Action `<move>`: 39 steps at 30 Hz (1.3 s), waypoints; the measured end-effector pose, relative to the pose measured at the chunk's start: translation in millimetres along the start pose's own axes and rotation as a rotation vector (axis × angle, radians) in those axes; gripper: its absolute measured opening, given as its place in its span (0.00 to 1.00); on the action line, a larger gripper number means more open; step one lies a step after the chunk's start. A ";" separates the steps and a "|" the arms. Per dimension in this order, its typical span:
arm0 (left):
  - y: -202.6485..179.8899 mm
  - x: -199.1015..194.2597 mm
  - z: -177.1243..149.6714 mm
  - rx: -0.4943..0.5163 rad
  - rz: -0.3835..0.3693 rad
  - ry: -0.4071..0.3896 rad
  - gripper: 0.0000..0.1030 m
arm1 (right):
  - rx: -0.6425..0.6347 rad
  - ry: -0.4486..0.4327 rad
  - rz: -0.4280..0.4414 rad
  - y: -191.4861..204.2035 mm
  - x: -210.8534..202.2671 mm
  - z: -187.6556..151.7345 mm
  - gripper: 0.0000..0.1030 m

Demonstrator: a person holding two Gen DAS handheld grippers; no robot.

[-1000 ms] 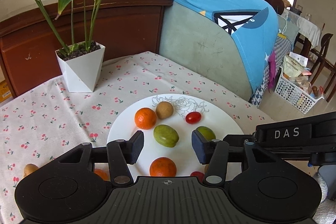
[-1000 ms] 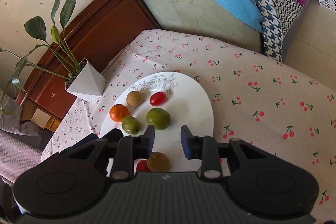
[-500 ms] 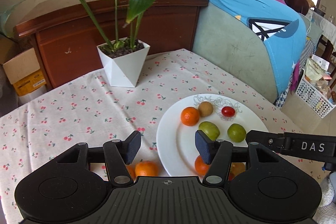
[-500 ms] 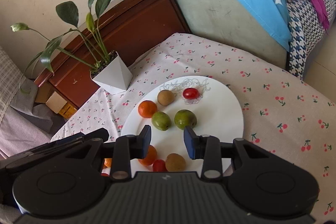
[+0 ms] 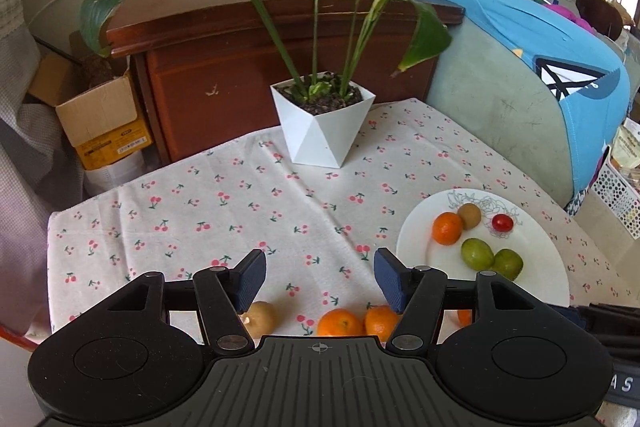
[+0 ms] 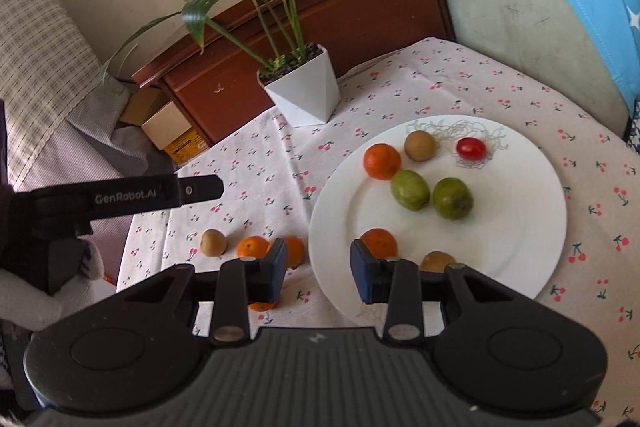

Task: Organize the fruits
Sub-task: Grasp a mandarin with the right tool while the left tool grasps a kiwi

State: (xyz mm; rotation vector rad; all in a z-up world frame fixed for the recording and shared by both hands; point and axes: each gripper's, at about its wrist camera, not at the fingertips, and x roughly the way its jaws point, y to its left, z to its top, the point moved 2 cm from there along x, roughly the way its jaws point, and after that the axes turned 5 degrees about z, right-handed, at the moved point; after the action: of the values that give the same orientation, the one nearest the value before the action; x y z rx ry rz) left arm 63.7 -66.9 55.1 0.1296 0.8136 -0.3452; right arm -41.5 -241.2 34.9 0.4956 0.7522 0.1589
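Observation:
A white plate (image 6: 520, 227) on the cherry-print cloth holds two oranges (image 6: 381, 161), two brown kiwis (image 6: 420, 145), two green fruits (image 6: 410, 189) and a cherry tomato (image 6: 471, 148). Left of the plate a brown kiwi (image 5: 260, 319) and two oranges (image 5: 338, 323) lie loose on the cloth. My left gripper (image 5: 320, 269) hovers above these loose fruits, its jaws opening with nothing between them. My right gripper (image 6: 319, 259) is open over the plate's left rim and holds nothing. An orange (image 6: 378, 242) on the plate sits just behind its right finger.
A white angular pot (image 5: 322, 123) with a leafy plant stands at the back of the table. Behind it is a brown wooden cabinet (image 5: 240, 67), with a cardboard box (image 5: 100, 115) to the left. A sofa under a blue cover (image 5: 560, 59) borders the right side.
My left gripper has swung left off the plate to the loose fruit on the cloth, and its jaws have widened. My right gripper has rolled and shifted left, and its jaws stand slightly wider.

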 end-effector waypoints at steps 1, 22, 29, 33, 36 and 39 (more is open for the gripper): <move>4.4 1.7 0.1 -0.008 0.004 0.005 0.58 | -0.010 0.013 0.013 4.3 3.3 -2.2 0.35; 32.4 48.4 -30.5 0.011 0.024 0.107 0.58 | -0.139 0.151 0.011 39.3 52.7 -27.3 0.39; 33.5 54.6 -37.1 0.040 0.027 0.108 0.57 | -0.178 0.170 -0.017 45.6 62.7 -31.4 0.39; 33.2 54.8 -37.0 0.045 0.020 0.096 0.55 | -0.207 0.163 -0.036 47.7 65.0 -32.7 0.39; 32.1 54.8 -37.3 0.050 0.015 0.084 0.52 | -0.220 0.158 -0.042 48.5 65.9 -33.2 0.39; 30.1 54.3 -38.2 0.071 0.022 0.074 0.45 | -0.243 0.157 -0.048 50.3 66.9 -33.8 0.37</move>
State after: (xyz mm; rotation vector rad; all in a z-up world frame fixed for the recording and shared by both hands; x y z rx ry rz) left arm 82.4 -43.1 -11.1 0.2188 0.8728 -0.3502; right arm -14.4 -163.7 -2.9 0.2351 0.8842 0.2432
